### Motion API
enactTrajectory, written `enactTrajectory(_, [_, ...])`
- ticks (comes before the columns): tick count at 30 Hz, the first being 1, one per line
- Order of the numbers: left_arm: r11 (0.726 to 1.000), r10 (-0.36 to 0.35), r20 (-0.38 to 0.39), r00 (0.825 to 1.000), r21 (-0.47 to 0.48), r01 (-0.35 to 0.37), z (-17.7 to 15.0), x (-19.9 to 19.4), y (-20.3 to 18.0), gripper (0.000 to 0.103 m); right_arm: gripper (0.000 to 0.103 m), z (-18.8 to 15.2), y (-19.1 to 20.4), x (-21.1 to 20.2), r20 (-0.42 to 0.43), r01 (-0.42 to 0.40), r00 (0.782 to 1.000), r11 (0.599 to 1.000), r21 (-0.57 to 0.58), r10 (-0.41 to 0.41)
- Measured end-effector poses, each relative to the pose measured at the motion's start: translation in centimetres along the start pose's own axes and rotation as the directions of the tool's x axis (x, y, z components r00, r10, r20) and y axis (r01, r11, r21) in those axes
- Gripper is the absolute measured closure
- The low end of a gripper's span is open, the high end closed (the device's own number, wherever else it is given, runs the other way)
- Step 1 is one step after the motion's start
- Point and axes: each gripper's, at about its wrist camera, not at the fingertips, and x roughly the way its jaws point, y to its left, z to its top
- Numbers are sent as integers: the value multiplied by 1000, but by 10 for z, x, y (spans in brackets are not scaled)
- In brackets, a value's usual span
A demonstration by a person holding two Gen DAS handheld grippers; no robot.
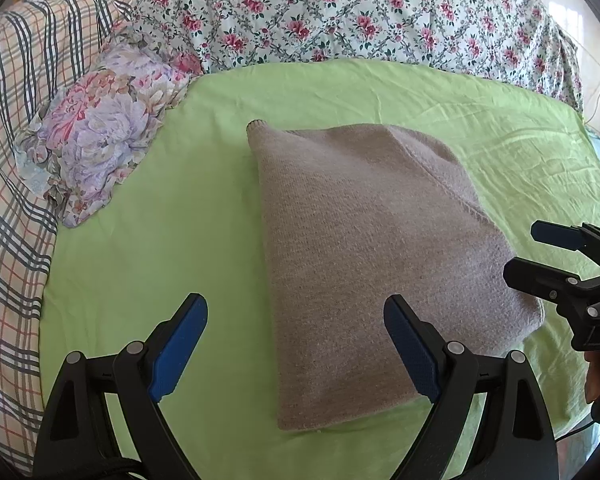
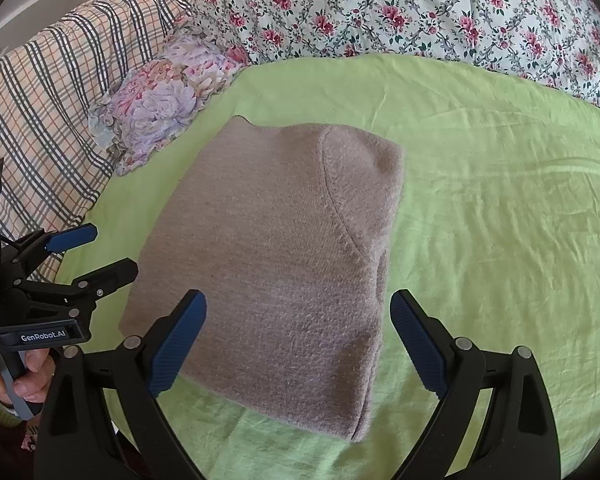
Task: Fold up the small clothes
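Right now I see the folded sweater (image 1: 372, 264) lying flat on the green sheet (image 1: 148, 248), filling the middle of the left wrist view; in the right wrist view the same sweater (image 2: 276, 264) sits centre frame with a curved seam running down its right part. My left gripper (image 1: 296, 344) hangs above the sweater's near edge with its blue-padded fingers (image 1: 180, 344) spread wide and nothing between them. My right gripper (image 2: 298, 344) is likewise spread apart and empty, poised over the sweater's near corner, neither finger touching the knit as far as I can tell. Each gripper also shows in the other camera: the right one (image 1: 540, 258) at the right edge of the left wrist view, fingers parted just beside the sweater's right side, and the left one (image 2: 96, 256) at the left edge of the right wrist view, also parted, near the sweater's left edge. A flowered pillow (image 1: 96, 132) lies at the left of the frame, touching the sheet's edge. Behind it a plaid blanket (image 1: 16, 120) fills the left side, and a floral quilt (image 1: 340, 12) spans the top.
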Motion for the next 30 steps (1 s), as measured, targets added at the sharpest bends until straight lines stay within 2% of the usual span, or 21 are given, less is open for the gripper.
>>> enactTrajectory(30, [1000,1,-4,1000,5,0,5,3,1,12,10,4,2,0,2,1,1000,1000,-6,-1])
